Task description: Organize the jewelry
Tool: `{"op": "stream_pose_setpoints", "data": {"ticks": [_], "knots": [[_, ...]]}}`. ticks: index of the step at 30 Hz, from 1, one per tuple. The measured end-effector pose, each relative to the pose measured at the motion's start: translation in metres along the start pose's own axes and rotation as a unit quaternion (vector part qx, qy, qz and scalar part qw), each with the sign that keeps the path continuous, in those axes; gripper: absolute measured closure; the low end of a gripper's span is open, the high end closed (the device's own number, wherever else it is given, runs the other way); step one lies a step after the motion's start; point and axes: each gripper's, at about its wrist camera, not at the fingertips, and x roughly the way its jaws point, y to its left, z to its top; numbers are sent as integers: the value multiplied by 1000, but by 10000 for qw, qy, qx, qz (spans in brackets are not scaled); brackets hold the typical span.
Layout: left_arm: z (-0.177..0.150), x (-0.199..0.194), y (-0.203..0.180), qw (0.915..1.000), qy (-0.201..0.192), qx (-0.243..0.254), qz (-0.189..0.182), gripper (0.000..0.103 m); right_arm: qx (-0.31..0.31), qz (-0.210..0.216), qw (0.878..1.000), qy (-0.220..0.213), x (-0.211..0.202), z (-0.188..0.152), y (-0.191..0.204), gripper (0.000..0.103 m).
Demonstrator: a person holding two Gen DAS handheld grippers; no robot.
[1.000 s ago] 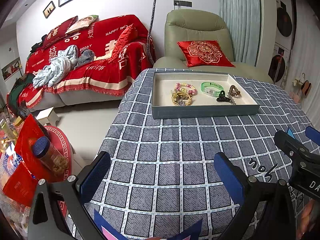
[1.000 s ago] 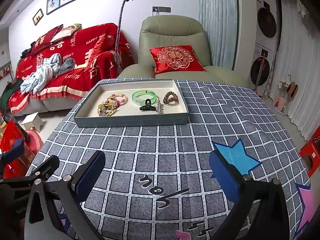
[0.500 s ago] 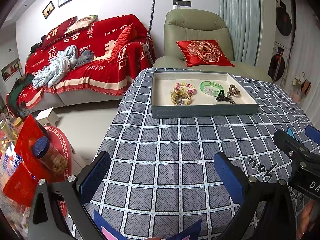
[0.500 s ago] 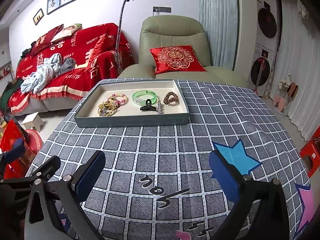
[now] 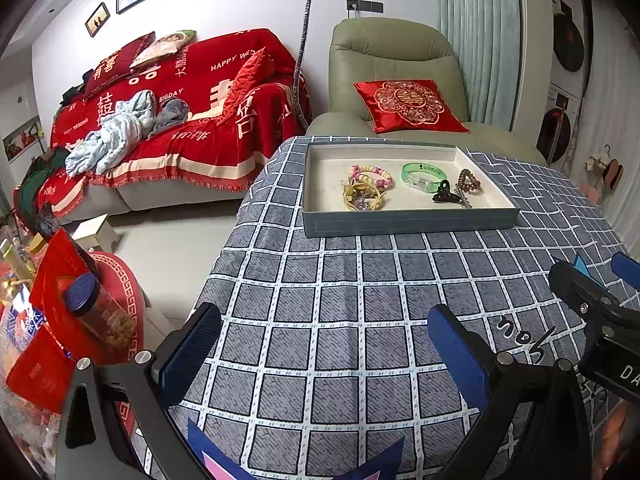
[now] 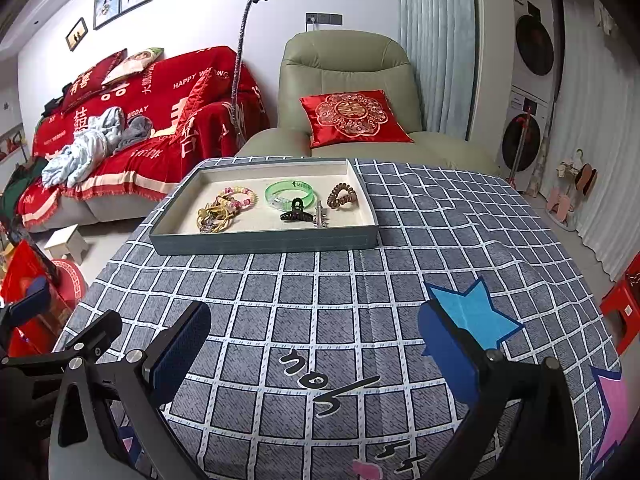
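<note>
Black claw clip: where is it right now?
In the right wrist view the black claw clip lies inside the tray, near its front wall, overlapping the front edge of the green bracelet, with the silver clip just to its right.

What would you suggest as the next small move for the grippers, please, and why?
Probably ease the right gripper forward toward the tray: both it and the left gripper are open and empty, well short of it.
</note>
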Motion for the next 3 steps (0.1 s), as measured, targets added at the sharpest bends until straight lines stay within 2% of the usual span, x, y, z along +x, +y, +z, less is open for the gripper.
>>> {"op": "stream_pose_setpoints", "data": {"ticks": [3], "knots": [[0,-1,1,10000,-2,18,-27,0,-7,-1,10000,3,0,-1,1,0]]}}
